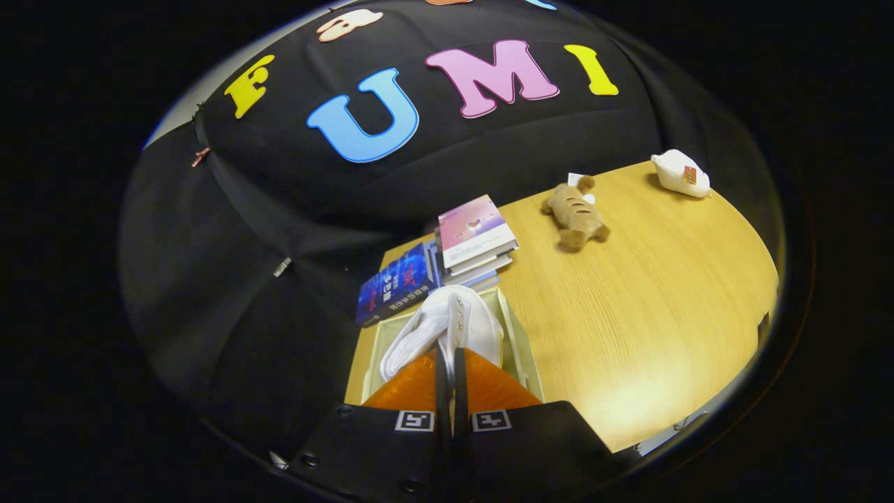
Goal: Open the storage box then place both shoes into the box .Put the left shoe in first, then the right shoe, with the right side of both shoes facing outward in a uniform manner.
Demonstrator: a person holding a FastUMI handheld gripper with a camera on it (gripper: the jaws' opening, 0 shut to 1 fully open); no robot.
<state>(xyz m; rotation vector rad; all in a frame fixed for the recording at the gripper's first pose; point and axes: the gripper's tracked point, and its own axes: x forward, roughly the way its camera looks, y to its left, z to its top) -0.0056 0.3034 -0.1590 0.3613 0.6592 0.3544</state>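
Note:
A white shoe (pixel 447 325) hangs from my gripper (pixel 450 349), whose two fingers are pressed together on the eyelet edge of its upper. The shoe is directly over an open pale storage box (pixel 522 342) standing near the wooden table's left end. Its sole end points away from me, toward the books. My fingers and the shoe cover most of the box's inside, so I cannot tell what lies in it.
A stack of books (pixel 475 241) and a blue book (pixel 394 286) lie just beyond the box. Farther across the wooden table (pixel 649 307) lie a brown plush toy (pixel 574 213) and a white plush toy (pixel 681 173). Black cloth walls the booth behind.

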